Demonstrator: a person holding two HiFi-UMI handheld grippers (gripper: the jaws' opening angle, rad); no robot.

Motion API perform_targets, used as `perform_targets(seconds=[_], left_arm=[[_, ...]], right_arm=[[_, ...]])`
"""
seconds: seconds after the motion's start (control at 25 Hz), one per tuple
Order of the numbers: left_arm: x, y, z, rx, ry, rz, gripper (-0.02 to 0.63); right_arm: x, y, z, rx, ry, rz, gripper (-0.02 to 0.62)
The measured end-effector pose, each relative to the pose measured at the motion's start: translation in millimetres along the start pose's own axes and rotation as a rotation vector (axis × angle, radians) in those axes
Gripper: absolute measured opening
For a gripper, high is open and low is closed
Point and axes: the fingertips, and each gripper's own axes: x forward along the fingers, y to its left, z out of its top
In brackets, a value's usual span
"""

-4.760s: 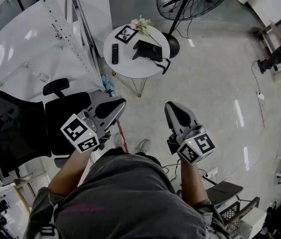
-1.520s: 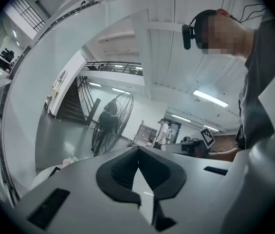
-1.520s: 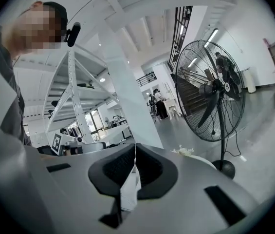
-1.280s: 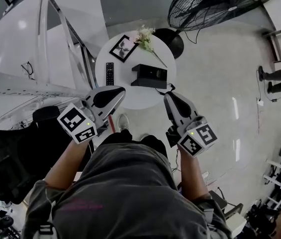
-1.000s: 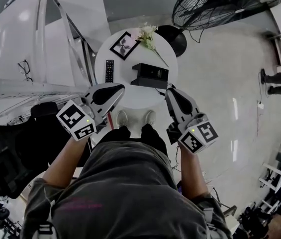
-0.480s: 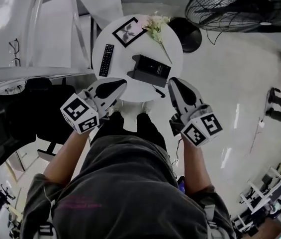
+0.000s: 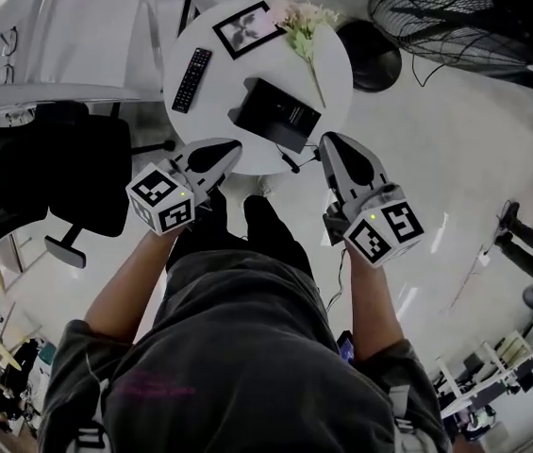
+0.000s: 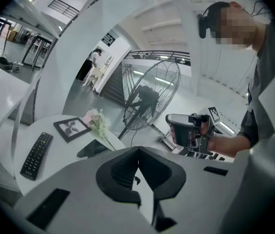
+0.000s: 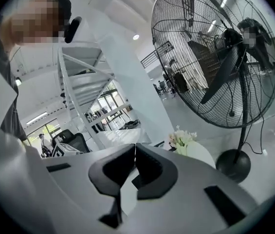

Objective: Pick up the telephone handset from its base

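Left gripper (image 7: 231, 146) and right gripper (image 7: 328, 140) have neared the flat black telephone (image 7: 278, 114) (cord trailing); both jaws pressed together, empty.

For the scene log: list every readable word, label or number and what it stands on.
None can be read.
Telephone: pale marks on its face, too small.
Remote: button print too small.
Wall sign: blurred.
Left gripper and right gripper cubes: marker squares, no words.

My head view looks steeply down from over the table (image 7: 247, 69). Both gripper views sit low at its edge, facing across it; all three share flowers (image 7: 306, 22) and fan (image 7: 474, 17).
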Motion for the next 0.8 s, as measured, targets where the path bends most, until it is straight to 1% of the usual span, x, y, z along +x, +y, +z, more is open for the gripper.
perform_targets(seconds=[0.28,0.52,0.68,0.72,0.8], left_arm=[[28,19,-53,-0.109,0.032,0.032,0.015],[51,37,-88,-0.195,0.046,0.013,0.017],[63,48,-110,-0.242,0.067,0.017,0.018],[66,51,-115,-0.257,0.073,0.019,0.023],[73,55,-124,-0.302,0.077,0.016,0.054]], right_arm=[[5,-25,-31,0.021,0.061,0.015,0.02],[7,-44,-52,0.033,0.095,0.001,0.02],[6,-52,-64,0.043,0.111,-0.004,0.02],[6,-53,-66,0.046,0.117,-0.004,0.02],[5,-54,-72,0.05,0.128,-0.004,0.02]])
